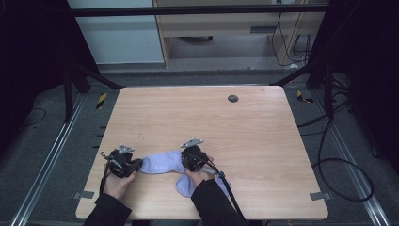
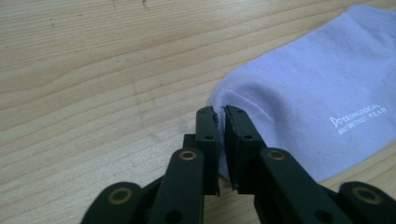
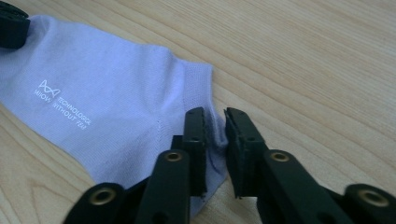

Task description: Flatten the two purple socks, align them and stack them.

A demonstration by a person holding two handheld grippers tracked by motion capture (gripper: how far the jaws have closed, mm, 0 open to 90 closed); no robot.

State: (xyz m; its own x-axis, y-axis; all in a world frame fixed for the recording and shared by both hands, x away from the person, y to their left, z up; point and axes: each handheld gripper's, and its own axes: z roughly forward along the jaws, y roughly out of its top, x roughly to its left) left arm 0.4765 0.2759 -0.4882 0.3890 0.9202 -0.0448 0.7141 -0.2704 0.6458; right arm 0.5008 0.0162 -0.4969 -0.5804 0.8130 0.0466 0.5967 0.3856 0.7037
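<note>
High view: wooden surface (image 1: 244, 141), pale lilac sock (image 1: 162, 163) lying flat near the front edge, left of centre. Left hand-held gripper (image 1: 134, 165) sits at the sock's left end, right hand-held gripper (image 1: 187, 160) at its right part, both low on the surface. A 2nd lilac piece (image 1: 186, 184) lies just in front of the right hand, partly under the sleeve; can't tell if it is a 2nd sock or a folded part. Small dark round cap (image 1: 232, 98) set in the surface near the far edge, well apart from everything. Cables (image 1: 339, 165) on the floor at right.

Left gripper view: left hand-held gripper (image 2: 221, 114) has its 2 black jaws drawn nearly together, tips pinching the rounded end edge of the sock (image 2: 317, 93); a thin fold of fabric sits between the pads. Sock lies flat on the surface (image 2: 93, 70), white printed lettering (image 2: 357, 122) on it.

Right gripper view: right hand-held gripper (image 3: 215, 122) also has jaws pulled close, nipping the sock (image 3: 102, 93) at its ribbed edge, fabric bunched slightly between the pads. White logo and lettering (image 3: 60, 105) on the sock. Other gripper's black tip (image 3: 11, 28) touching the sock's far end, top left. Surface (image 3: 303, 60) bare wood grain around.
</note>
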